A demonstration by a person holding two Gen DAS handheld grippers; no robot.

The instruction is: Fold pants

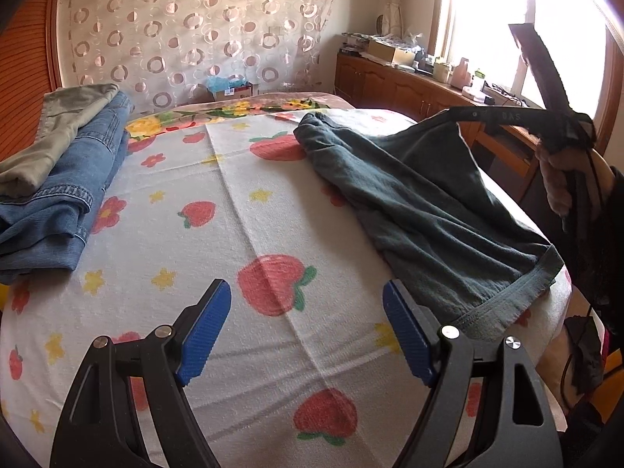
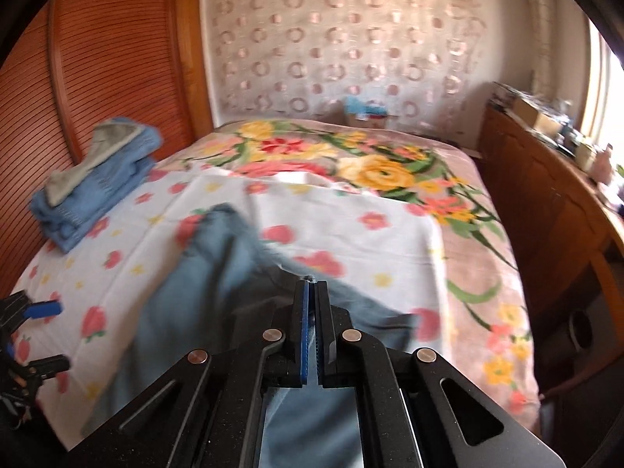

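Dark grey-green pants [image 1: 429, 210] lie on the right side of the strawberry-print sheet [image 1: 234, 214], with one edge lifted off the bed. My right gripper [image 1: 454, 114] holds that raised edge at the upper right, with a hand behind it. In the right wrist view the right gripper [image 2: 311, 284] is shut on a pinch of the pants [image 2: 187, 304], which hang blurred below it. My left gripper [image 1: 306, 288] hovers open over the sheet just left of the waistband, with nothing between its blue pads. The left gripper [image 2: 46, 335] also shows at the left edge of the right wrist view.
A stack of folded jeans and khaki pants [image 1: 58, 179] [image 2: 97, 179] sits at the bed's far left by a wooden slatted panel [image 2: 117, 58]. A floral blanket [image 2: 370, 163] covers the far half of the bed. A cluttered wooden cabinet [image 1: 390, 82] [image 2: 546, 202] runs along the right under the window.
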